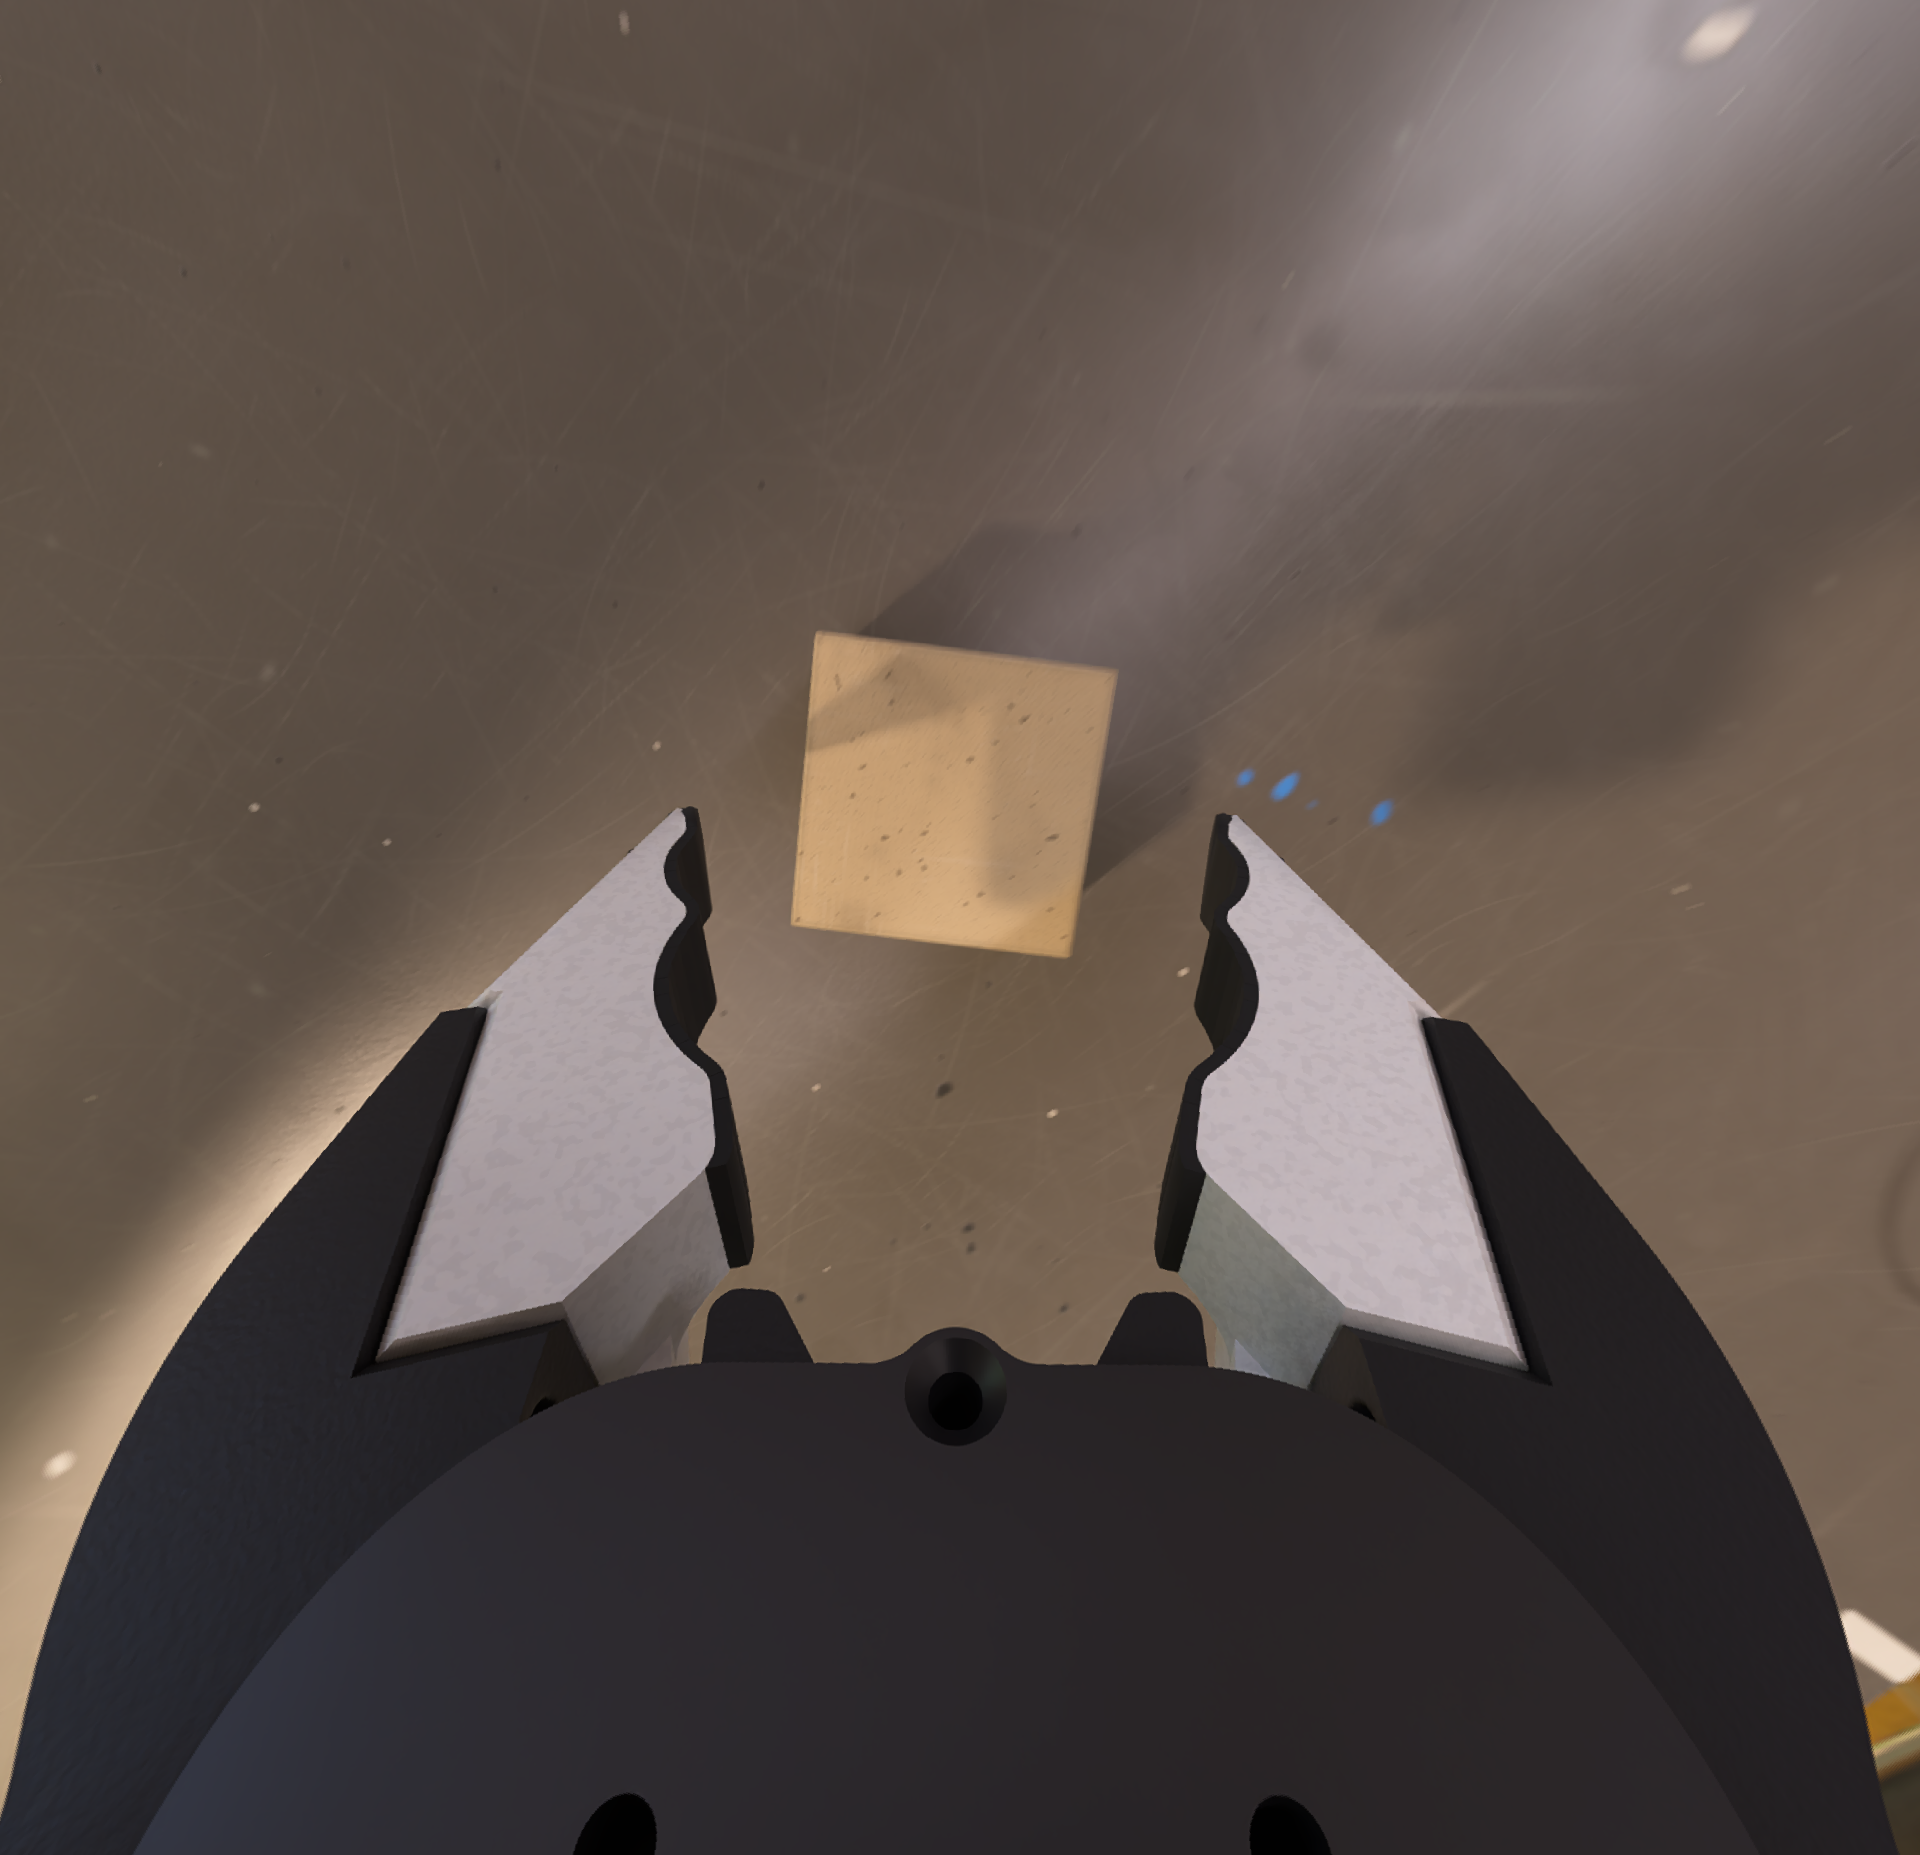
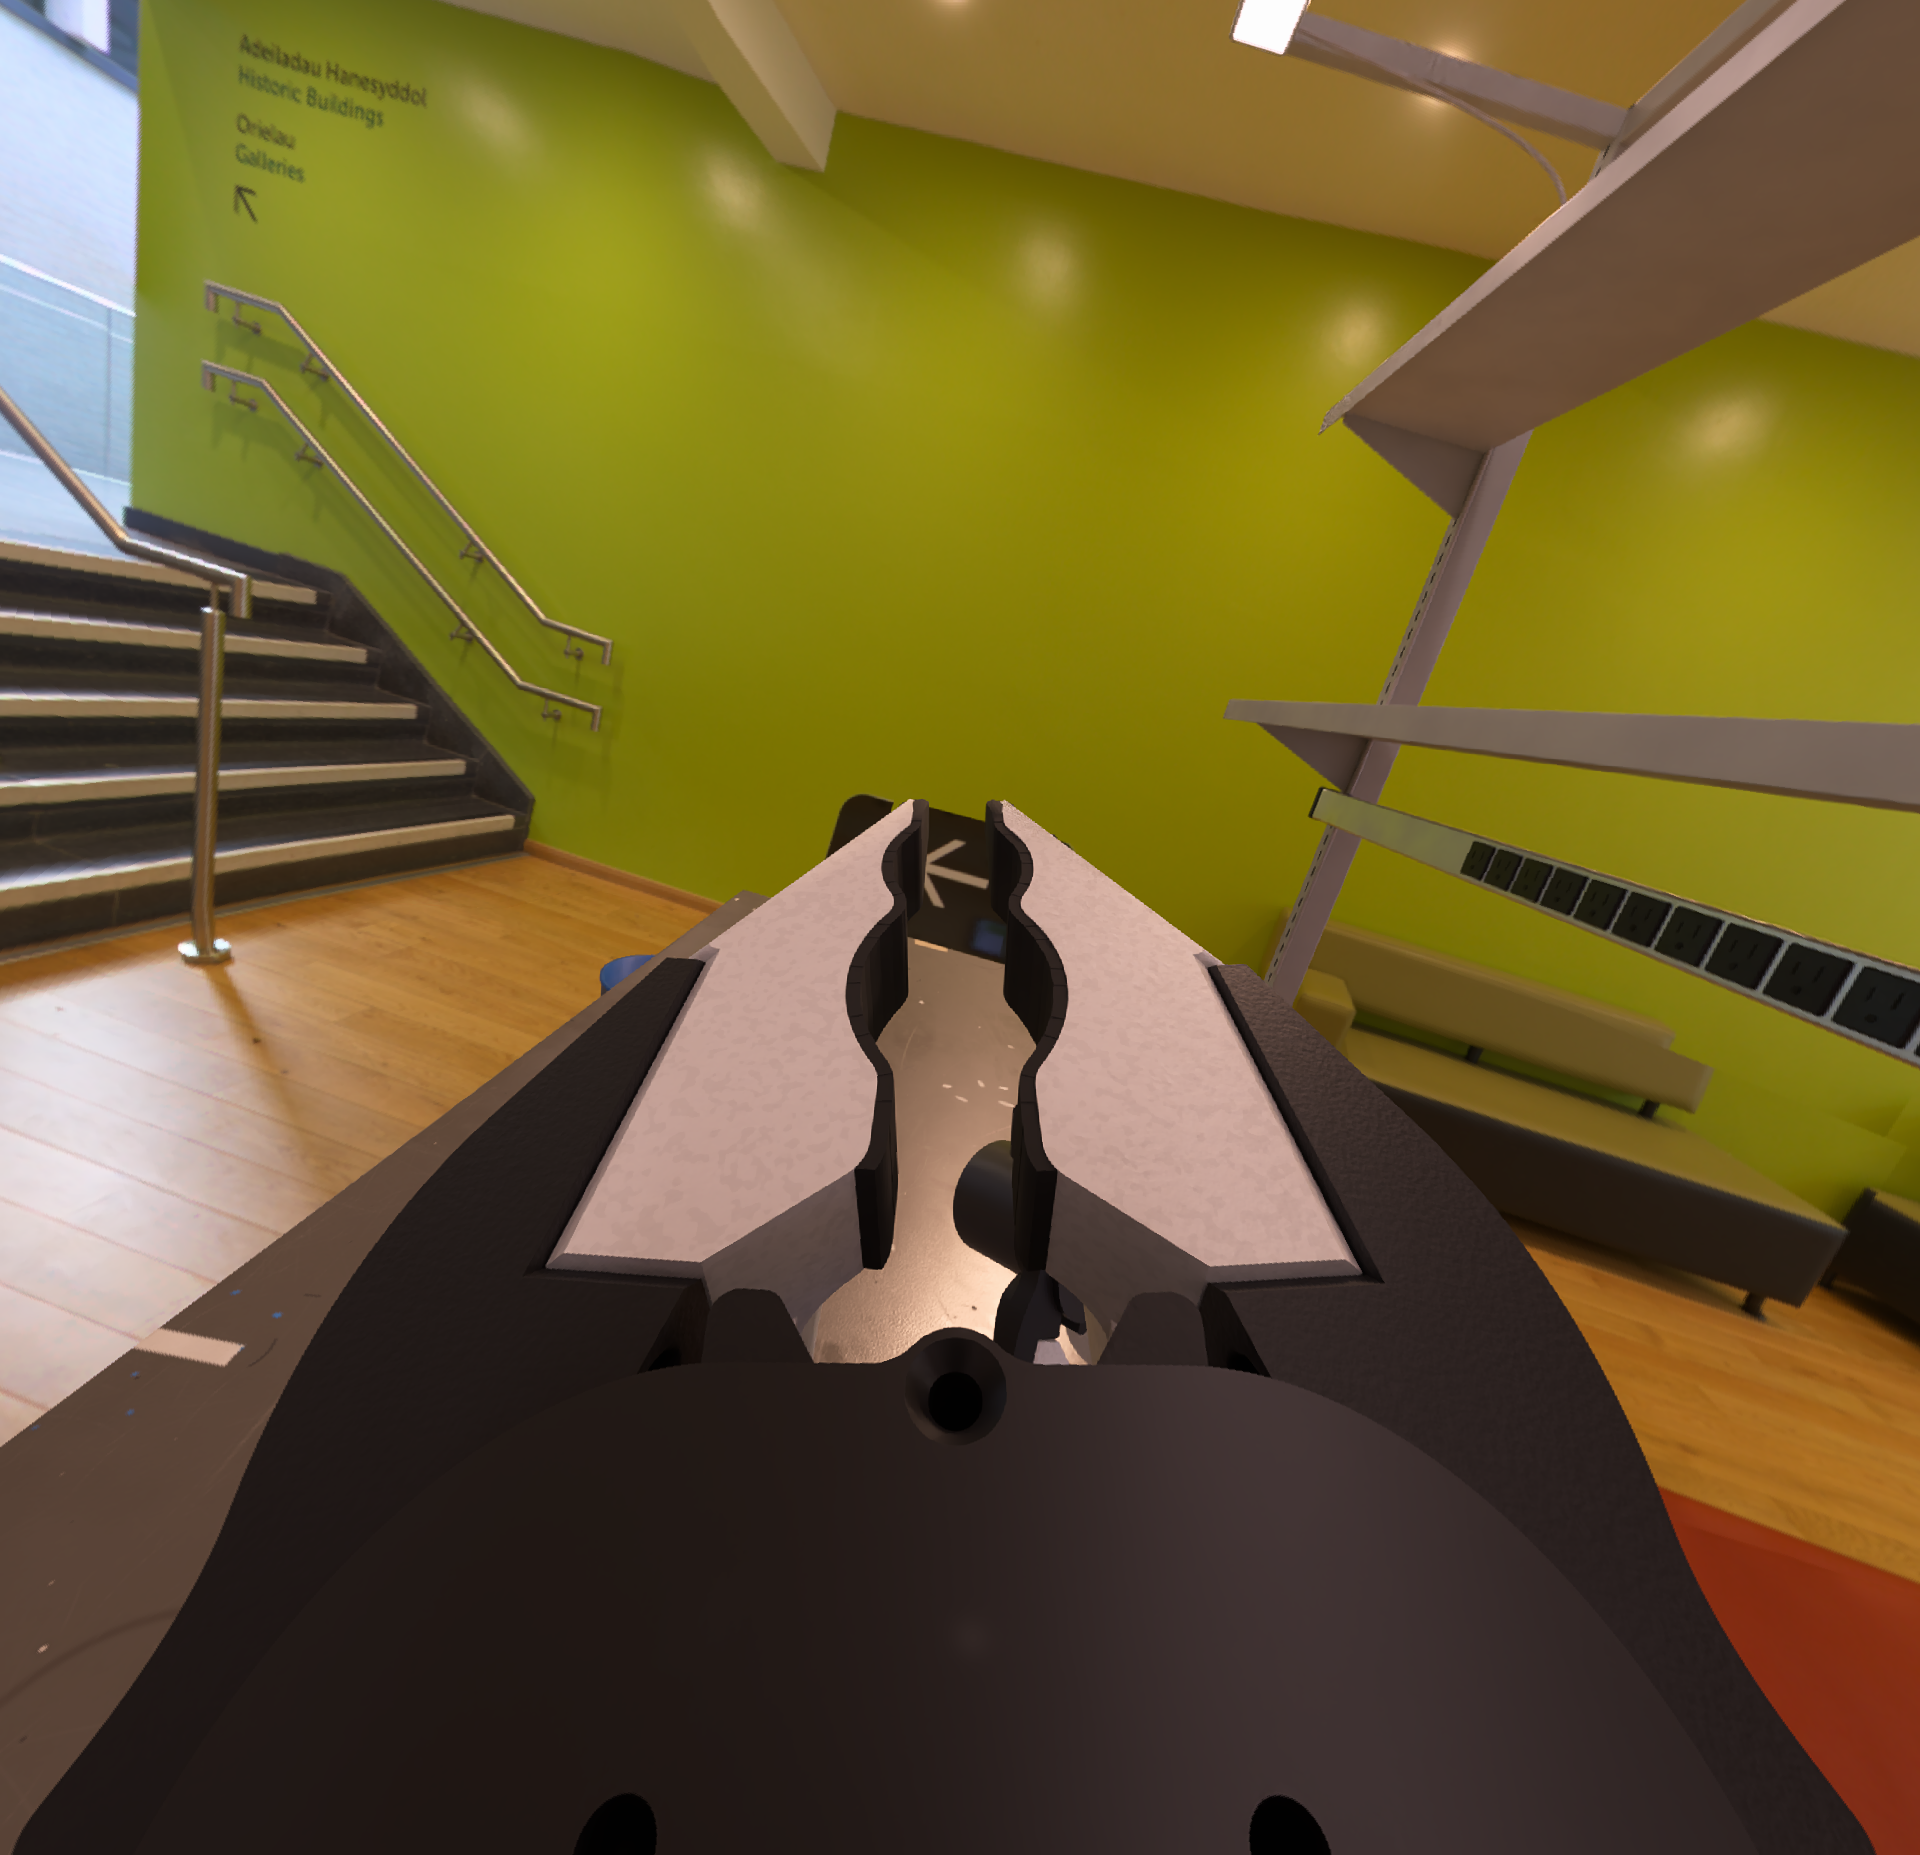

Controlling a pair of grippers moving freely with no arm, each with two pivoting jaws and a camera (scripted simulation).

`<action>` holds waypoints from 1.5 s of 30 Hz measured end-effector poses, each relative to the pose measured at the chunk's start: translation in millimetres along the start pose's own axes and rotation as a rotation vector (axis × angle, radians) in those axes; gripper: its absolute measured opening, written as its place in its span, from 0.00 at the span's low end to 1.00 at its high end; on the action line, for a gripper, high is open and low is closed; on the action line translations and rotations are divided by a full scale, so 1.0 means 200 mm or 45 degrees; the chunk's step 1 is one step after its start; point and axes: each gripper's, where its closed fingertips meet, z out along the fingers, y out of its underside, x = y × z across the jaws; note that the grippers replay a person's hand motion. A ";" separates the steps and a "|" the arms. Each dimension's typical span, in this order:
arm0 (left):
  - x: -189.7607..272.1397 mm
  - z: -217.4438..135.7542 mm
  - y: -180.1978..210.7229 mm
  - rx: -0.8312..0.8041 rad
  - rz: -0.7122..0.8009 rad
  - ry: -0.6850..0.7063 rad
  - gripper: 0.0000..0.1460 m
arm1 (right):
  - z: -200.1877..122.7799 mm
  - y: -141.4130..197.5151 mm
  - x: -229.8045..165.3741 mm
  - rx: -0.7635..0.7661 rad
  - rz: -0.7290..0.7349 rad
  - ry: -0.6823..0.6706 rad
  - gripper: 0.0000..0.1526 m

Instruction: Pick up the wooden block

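The left gripper [image 1: 954, 818] points down at a scratched grey-brown surface [image 1: 416, 455], its two fingers spread wide with nothing between them. The block [image 1: 951, 795], a pale wooden cube, lies on the surface below and just ahead of the fingertips, roughly centred on the gap and not touched by either finger. The right gripper [image 2: 954, 808] faces out over the surface toward a green wall [image 2: 831, 455] and stairs [image 2: 260, 745]; its fingers are nearly pressed together, leaving a narrow gap, and hold nothing. The task looks barely begun: the gripper seems lined up, but descending, closing on the block and lifting all remain.
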 end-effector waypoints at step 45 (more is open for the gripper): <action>0.23 -0.34 -0.30 0.648 -0.542 1.372 0.50 | -0.12 0.69 0.50 -0.658 0.131 0.438 0.07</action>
